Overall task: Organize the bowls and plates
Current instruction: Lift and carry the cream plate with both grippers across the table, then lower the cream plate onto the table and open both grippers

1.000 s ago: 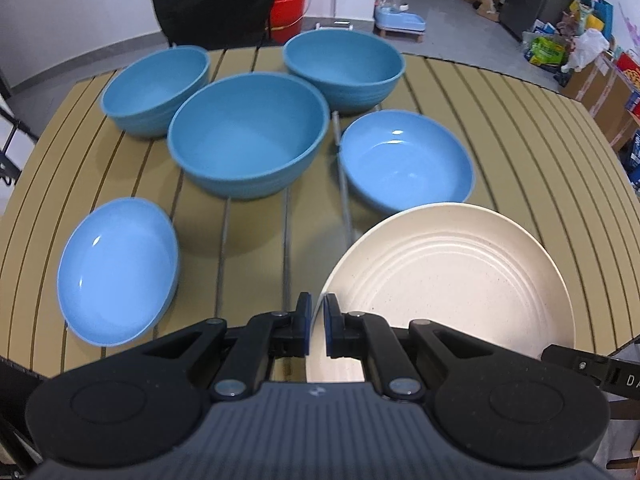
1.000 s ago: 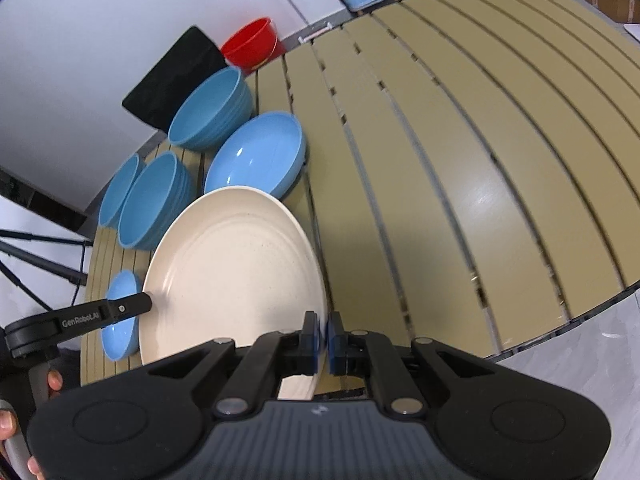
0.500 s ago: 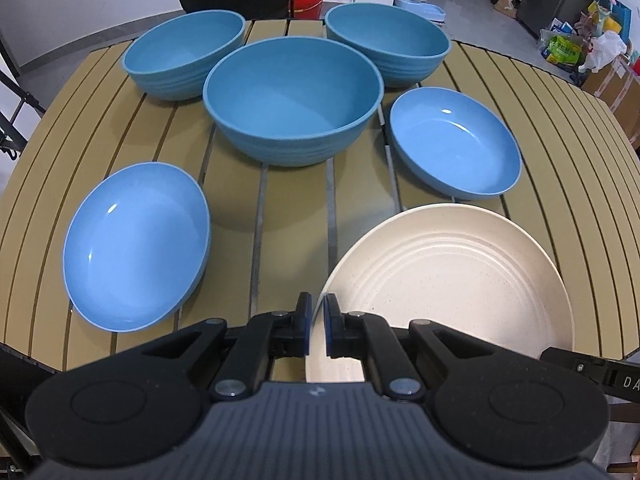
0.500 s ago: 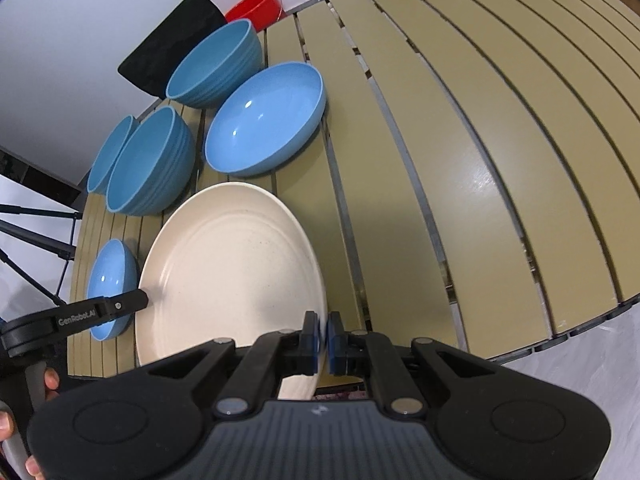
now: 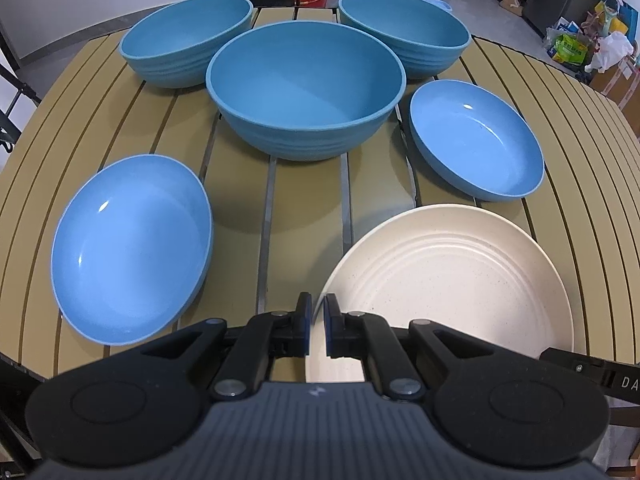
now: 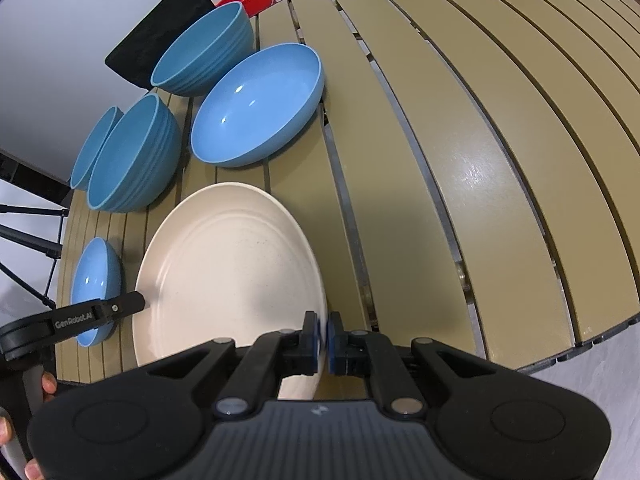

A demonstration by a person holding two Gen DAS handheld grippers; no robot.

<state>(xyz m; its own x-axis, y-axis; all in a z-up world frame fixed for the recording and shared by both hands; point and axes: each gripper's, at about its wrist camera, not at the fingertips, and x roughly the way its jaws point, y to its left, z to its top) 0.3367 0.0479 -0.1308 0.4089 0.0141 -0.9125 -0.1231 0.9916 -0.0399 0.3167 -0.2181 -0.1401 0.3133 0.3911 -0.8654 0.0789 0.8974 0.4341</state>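
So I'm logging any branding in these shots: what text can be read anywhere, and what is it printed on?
"GenRobot.AI": white lettering on the arm of the left gripper, seen in the right wrist view beside the cream plate.
"DA": start of a cut-off word on the right gripper at the frame edge of the left wrist view.
Packaging on the floor in the background: too small and blurred to read.

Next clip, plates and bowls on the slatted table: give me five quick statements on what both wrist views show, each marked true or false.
1. Both hand-held grippers clamp the cream plate. True: left hand-held gripper and right hand-held gripper pinch opposite rims.
2. Three deep blue bowls sit on the slatted table. True: big middle bowl, back left bowl, back right bowl.
3. The bowls are nested. False: each stands alone.
4. The cream plate holds food. False: it is empty.
5. Only one shallow blue dish is present. False: two, left dish and right dish.
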